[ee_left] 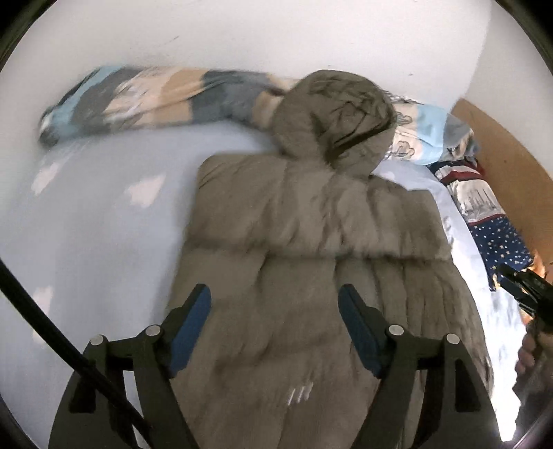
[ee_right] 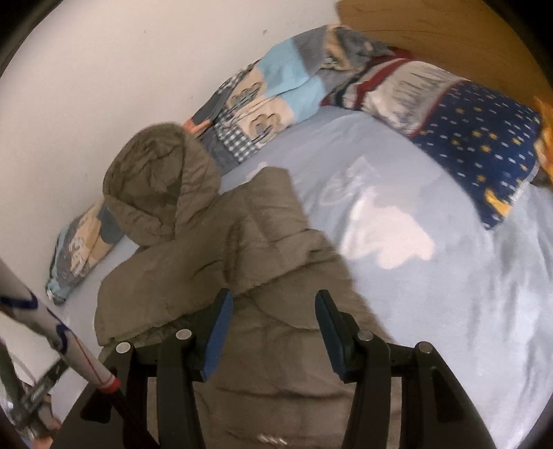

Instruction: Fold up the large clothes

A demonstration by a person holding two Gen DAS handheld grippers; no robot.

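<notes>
A large olive-brown hooded puffer jacket (ee_left: 311,241) lies on a pale blue bed sheet (ee_left: 96,221), hood toward the wall, its sides folded in over the body. My left gripper (ee_left: 274,297) is open above the jacket's lower body, holding nothing. In the right wrist view the same jacket (ee_right: 221,248) lies left of centre, and my right gripper (ee_right: 273,304) is open over its lower part, holding nothing. The right gripper also shows at the right edge of the left wrist view (ee_left: 525,290).
A patchwork quilt (ee_left: 166,100) is bunched along the white wall (ee_left: 276,34) behind the hood. A navy starred pillow (ee_right: 477,145) lies near the wooden headboard (ee_right: 449,31). A black cable (ee_left: 52,335) crosses the left wrist view. A white pole (ee_right: 62,331) stands at left.
</notes>
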